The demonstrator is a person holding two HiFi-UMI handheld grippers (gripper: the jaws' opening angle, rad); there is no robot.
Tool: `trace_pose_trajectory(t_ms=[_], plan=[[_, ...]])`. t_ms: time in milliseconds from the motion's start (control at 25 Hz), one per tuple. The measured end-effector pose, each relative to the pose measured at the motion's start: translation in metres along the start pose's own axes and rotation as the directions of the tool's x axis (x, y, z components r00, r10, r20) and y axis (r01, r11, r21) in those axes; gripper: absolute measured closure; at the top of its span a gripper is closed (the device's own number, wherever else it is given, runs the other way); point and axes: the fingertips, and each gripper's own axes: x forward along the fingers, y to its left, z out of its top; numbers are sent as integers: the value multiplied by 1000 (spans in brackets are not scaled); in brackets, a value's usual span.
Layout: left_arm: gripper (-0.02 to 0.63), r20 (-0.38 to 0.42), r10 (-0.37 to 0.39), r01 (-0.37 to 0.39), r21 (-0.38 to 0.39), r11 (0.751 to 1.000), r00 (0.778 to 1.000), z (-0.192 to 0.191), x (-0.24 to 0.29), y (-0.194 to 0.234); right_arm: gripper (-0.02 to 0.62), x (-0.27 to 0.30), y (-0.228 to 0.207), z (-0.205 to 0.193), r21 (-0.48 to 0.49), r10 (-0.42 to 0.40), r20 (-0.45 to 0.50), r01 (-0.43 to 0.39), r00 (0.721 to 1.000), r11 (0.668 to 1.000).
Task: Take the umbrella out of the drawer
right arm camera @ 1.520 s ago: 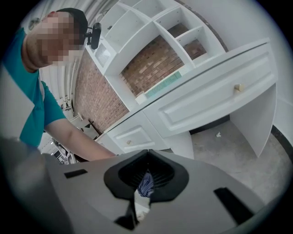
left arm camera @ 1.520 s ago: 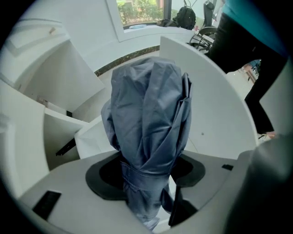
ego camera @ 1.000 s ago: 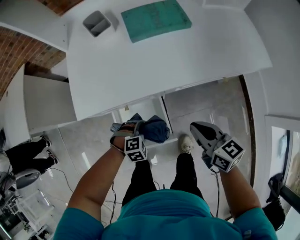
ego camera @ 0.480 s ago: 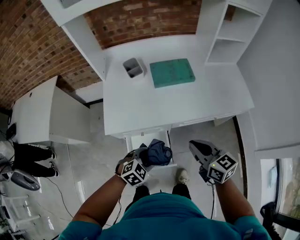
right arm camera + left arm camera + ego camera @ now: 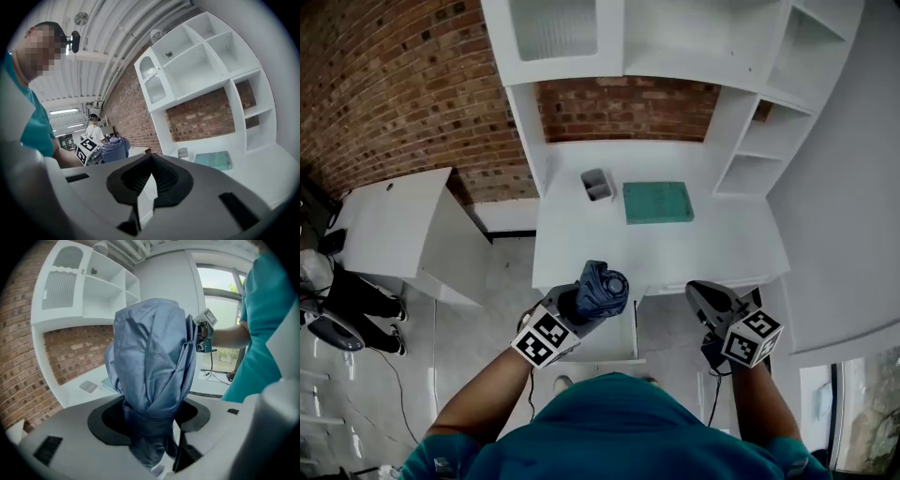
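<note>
Left tool (image 5: 579, 306) grips the folded blue umbrella (image 5: 604, 287) low on its soft, slippery fabric, probably light with a stiff core; right tool (image 5: 699, 292) closed, empty.

We can read no word, number or brand anywhere here. The only printed signs are the black-and-white square markers on the left cube (image 5: 546, 339), just behind the left gripper (image 5: 581, 305), and on the right cube (image 5: 752, 339), behind the right gripper (image 5: 705, 295). They carry patterns, not letters.
</note>
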Motion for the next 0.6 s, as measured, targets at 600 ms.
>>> trace_pose_trajectory(t_ms=[600], plan=[[328,364,77,-16,-167,986,928,142,-135,49,574,0,43,133,-179,53,130,-29,990,983]])
